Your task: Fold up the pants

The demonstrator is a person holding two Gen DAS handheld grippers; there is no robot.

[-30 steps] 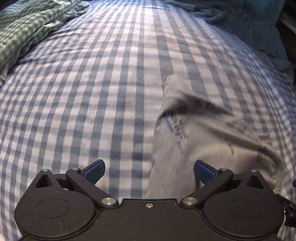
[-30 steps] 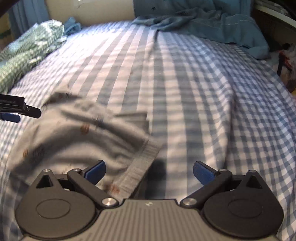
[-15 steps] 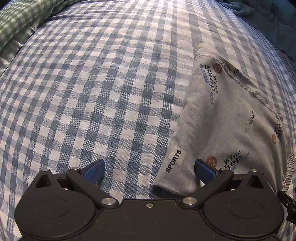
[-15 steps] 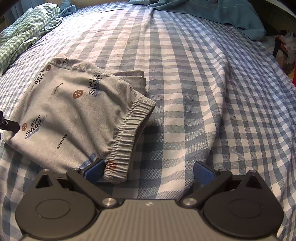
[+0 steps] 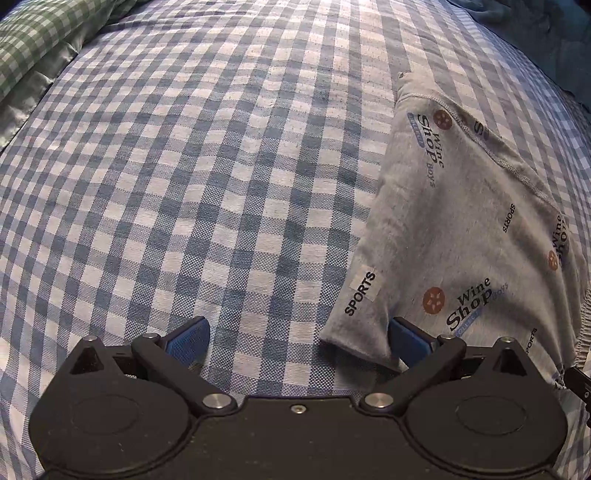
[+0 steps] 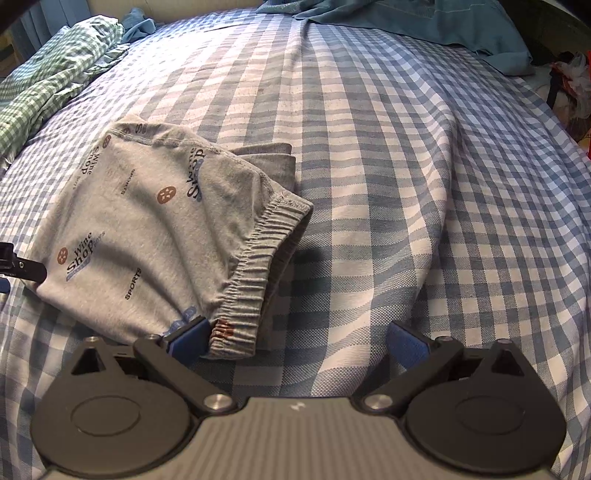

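Note:
The grey printed pants (image 6: 147, 229) lie folded in a compact bundle on the blue checked bed sheet (image 6: 388, 184), elastic waistband (image 6: 255, 266) on the right side. They also show at the right of the left wrist view (image 5: 461, 229). My left gripper (image 5: 299, 332) is open, low over the sheet, its right finger at the bundle's near left corner. My right gripper (image 6: 295, 336) is open, its left finger touching the near waistband corner. Neither grips cloth.
A green checked cloth (image 6: 55, 81) lies bunched at the far left, also in the left wrist view (image 5: 33, 48). A teal blanket (image 6: 424, 22) is heaped at the far side. Clutter (image 6: 569, 85) sits off the bed's right edge.
A second ago the pants were moving and blurred; they have settled flat as a folded bundle. Both grippers came down to the bundle's near corners and have since held nearly still.

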